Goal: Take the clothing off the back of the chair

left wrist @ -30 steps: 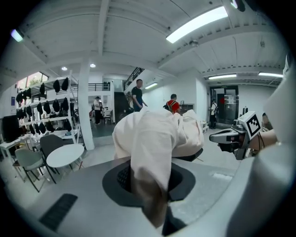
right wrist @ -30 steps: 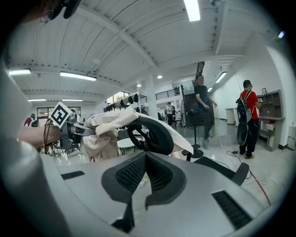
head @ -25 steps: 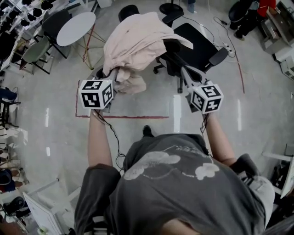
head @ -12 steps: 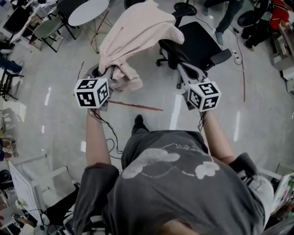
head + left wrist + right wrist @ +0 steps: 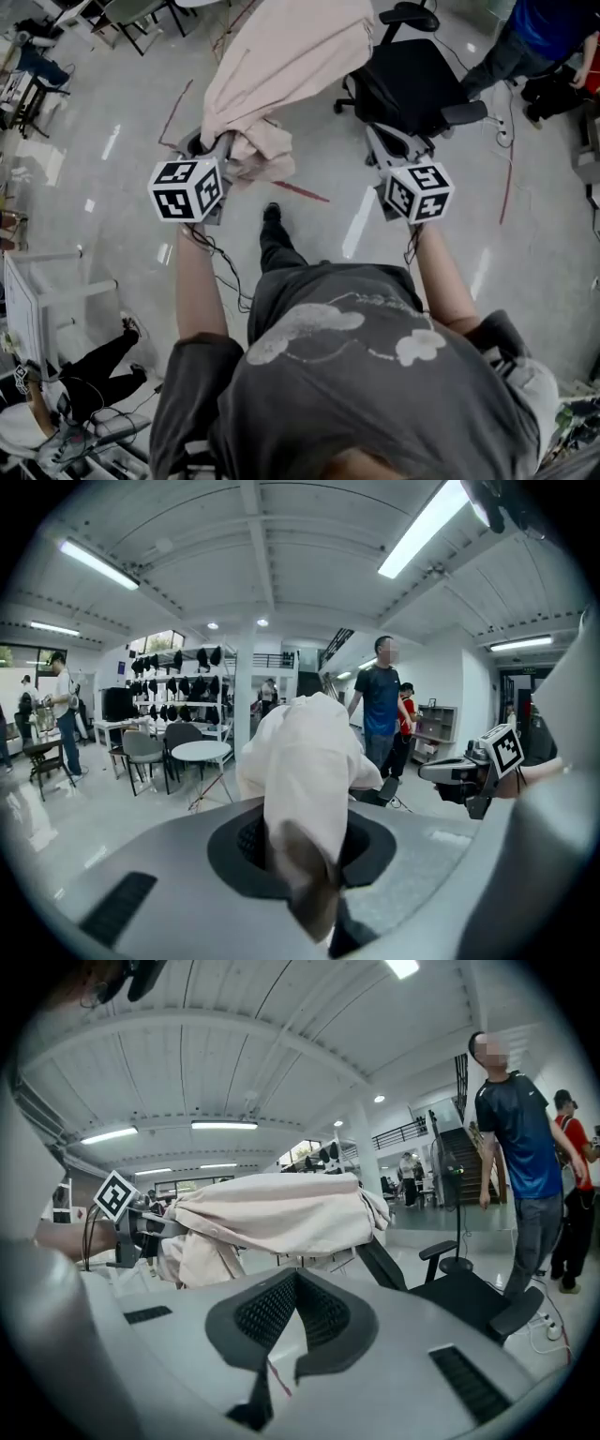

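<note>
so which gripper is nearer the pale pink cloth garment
Left. The left gripper has its jaws shut on the pale pink cloth garment; the right gripper hangs clear, by the black office chair.

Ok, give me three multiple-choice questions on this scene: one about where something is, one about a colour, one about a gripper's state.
1. Where does most of the garment lie?
A) over the back of the office chair
B) flat on the floor
C) on a round table

2. What colour is the garment?
A) black
B) pale beige
C) blue

3. What is the left gripper doing?
A) open and empty
B) shut on the garment
C) shut on a chair armrest

Answers:
1 A: the right gripper view shows it draped over the backrest.
2 B: it looks pale beige in every view.
3 B: the left gripper view shows cloth bunched between its jaws.
</note>
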Tool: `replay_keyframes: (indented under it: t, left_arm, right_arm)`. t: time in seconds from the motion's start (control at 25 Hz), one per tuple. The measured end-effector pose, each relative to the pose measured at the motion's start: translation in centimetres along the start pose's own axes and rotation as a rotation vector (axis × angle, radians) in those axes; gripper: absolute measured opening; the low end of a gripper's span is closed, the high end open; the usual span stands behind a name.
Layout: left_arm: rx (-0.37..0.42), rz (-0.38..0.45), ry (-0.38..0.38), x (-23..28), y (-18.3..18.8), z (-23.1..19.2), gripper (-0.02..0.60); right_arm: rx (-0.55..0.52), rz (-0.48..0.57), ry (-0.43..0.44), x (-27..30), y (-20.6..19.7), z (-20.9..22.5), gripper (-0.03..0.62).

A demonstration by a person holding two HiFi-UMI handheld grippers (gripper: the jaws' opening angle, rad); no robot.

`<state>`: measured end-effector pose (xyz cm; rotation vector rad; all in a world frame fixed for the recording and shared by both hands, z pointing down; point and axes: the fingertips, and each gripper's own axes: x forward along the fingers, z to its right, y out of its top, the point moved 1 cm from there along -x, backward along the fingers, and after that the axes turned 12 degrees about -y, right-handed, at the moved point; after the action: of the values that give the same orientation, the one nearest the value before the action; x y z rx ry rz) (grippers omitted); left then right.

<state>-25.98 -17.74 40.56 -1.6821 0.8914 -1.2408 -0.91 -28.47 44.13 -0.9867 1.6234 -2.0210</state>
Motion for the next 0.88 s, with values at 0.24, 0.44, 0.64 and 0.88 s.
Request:
replay_keyframes:
  t: [0.24,0.44,0.64,0.88]
  left_arm:
    - [-0.069,-0.007,0.051,-2.7,-4.0,3.2,0.058]
    - [-0.096,-0.027,0.068,-3.4,-5.9,4.8,0.058]
    - [-0.127,-0.054,0.067,-4.1,-8.0,6.2,0.059]
    - [-0.134,-0.054,0.084,-5.7,-9.3,7.1,0.058]
  right_arm:
    - [0.008,-0.016,0.066,-2.4,-2.4,-0.5,-0.008]
    - [0.031,-0.035,0.077,-3.2,-4.0,0.0,-0.008]
    - [0.048,-0.054,0.088,-4.0,-5.3,-0.2,-0.008]
    - [0.051,-0.067,0.108,-4.0,-6.4,-1.1,-0.008]
